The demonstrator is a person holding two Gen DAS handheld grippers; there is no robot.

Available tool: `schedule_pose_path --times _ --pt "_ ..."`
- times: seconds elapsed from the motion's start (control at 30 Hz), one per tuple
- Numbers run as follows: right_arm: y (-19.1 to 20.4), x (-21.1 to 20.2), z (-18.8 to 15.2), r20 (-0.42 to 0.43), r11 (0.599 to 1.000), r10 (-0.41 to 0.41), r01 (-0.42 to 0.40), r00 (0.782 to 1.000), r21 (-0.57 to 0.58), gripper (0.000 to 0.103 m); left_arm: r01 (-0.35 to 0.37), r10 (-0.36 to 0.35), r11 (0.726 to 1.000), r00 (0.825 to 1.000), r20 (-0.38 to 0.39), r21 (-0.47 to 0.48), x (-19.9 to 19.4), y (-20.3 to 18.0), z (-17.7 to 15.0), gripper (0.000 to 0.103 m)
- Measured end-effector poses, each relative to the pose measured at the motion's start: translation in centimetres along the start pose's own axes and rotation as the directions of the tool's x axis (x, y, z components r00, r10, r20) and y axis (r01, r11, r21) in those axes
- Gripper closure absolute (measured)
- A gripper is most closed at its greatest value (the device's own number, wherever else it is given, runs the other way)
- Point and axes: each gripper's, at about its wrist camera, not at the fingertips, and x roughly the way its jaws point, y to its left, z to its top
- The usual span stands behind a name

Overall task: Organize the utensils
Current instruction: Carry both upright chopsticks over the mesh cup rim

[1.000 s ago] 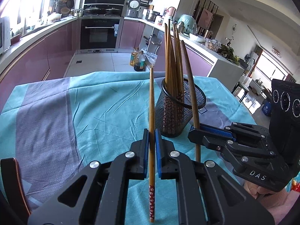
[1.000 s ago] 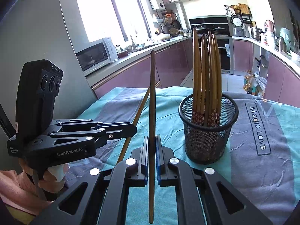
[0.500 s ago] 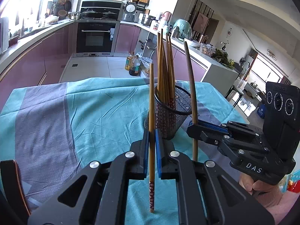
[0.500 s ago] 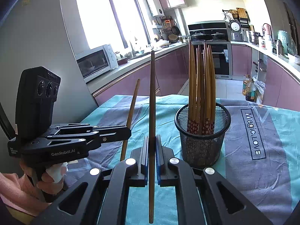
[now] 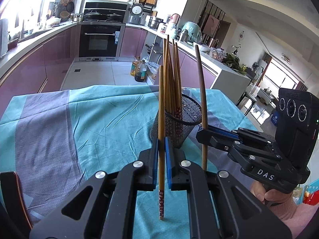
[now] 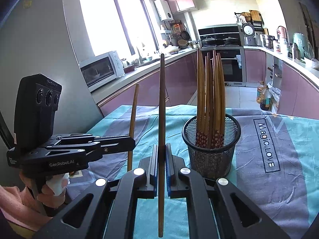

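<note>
My left gripper is shut on a pale bamboo chopstick that stands upright, its red flowered end pointing down. My right gripper is shut on a darker brown chopstick, also upright. A black mesh holder with several flowered chopsticks stands on the teal and grey tablecloth, just beyond both grippers. From the right wrist, the holder is ahead to the right and the left gripper with its chopstick is to the left. The left wrist shows the right gripper beside the holder.
A dark chair back rises at the table's near left corner. Beyond the far table edge lie the kitchen floor with oil bottles, an oven and purple cabinets. A hand grips each tool's handle. The cloth carries printed lettering on the right.
Both grippers keep their chopsticks and have hardly moved. The holder looks slightly smaller and farther off in both views, and the left gripper's chopstick appears more upright from the right wrist.
</note>
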Motion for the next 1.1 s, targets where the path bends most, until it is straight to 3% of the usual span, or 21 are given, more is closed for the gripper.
schedule_pose_path --times 1.1 --pt "-0.37 -0.8 0.64 0.049 1.0 -0.014 0.014 0.999 0.002 0.097 0.016 -0.017 1.0 1.0 0.023 0.019 -0.27 -0.58 0.94 0.096"
